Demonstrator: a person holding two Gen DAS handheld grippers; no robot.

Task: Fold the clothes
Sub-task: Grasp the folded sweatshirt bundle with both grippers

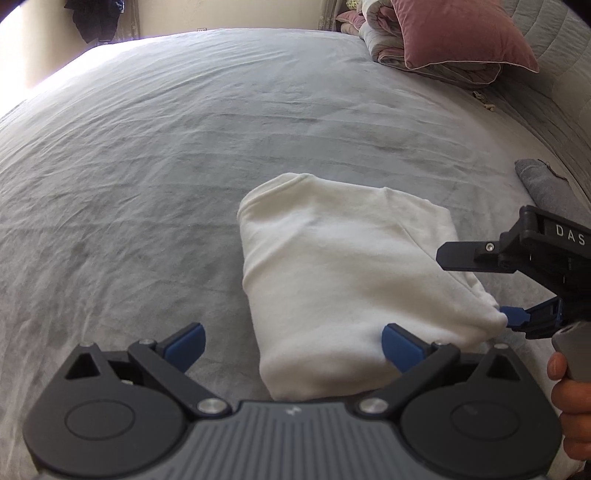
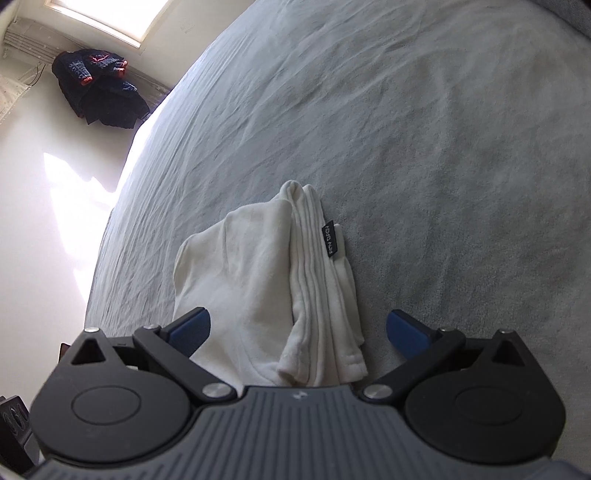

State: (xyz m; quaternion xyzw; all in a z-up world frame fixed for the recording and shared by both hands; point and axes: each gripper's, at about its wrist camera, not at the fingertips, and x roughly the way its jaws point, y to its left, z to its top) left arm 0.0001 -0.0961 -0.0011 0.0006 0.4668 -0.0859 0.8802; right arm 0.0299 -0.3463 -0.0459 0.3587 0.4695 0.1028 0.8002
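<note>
Both jaws gape wide: the left hand-held gripper [image 1: 293, 345] and right hand-held gripper [image 2: 298, 332] hold nothing. Just ahead of each, the folded white garment [image 1: 332, 266] lies on the grey bed [image 1: 147, 166].

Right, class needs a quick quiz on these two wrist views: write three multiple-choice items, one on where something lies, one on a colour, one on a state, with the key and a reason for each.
1. Where does the folded garment lie?
A. on the grey bed sheet
B. on a wooden floor
C. in a basket

2. What colour is the pillow at the far corner of the bed?
A. green
B. dusty pink
C. yellow

3. How do the jaws of the left gripper stand?
A. shut on the garment
B. shut on nothing
C. open

Key:
1 A, grey sheet shows all round it.
2 B, pink against the grey quilt.
3 C, its blue pads stand wide apart.
</note>
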